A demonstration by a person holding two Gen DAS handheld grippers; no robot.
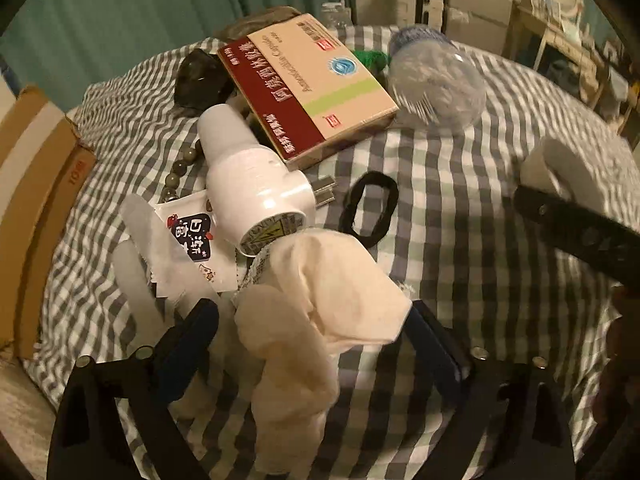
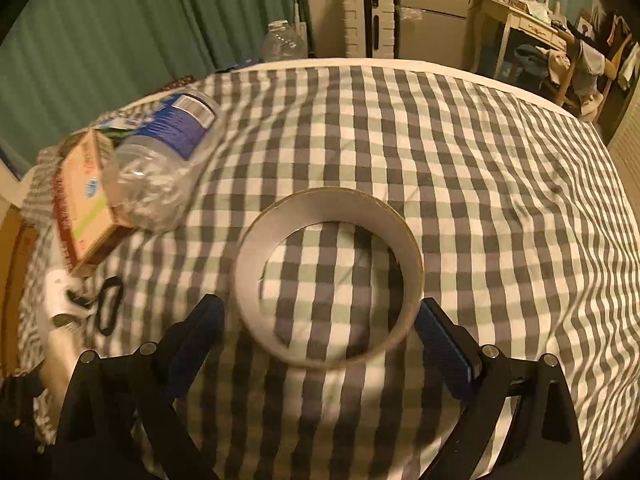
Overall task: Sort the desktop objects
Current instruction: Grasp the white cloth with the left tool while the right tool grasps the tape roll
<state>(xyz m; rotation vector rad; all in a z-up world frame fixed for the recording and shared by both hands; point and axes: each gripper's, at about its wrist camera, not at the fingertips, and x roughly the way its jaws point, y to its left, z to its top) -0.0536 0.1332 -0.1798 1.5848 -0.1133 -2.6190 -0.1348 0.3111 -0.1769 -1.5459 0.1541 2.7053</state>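
Note:
In the left wrist view a crumpled cream tissue (image 1: 340,280) lies on the checked cloth (image 1: 460,208), between the fingers of my left gripper (image 1: 312,310). The jaws stand wide and open, with a gap between the left pad and the tissue. In the right wrist view a tape roll (image 2: 250,272) lies flat between the fingers of my right gripper (image 2: 319,305). This gripper is open too; its right finger is at the roll's rim and the left one is apart from it.
Beyond the tissue are a white bottle (image 1: 248,184), a black hair tie (image 1: 368,208), a red and cream medicine box (image 1: 308,84), a clear plastic bottle (image 1: 436,80), a bead string (image 1: 180,168) and a cardboard box (image 1: 32,200) at the left edge. Bare cloth (image 2: 480,200) spreads to the right.

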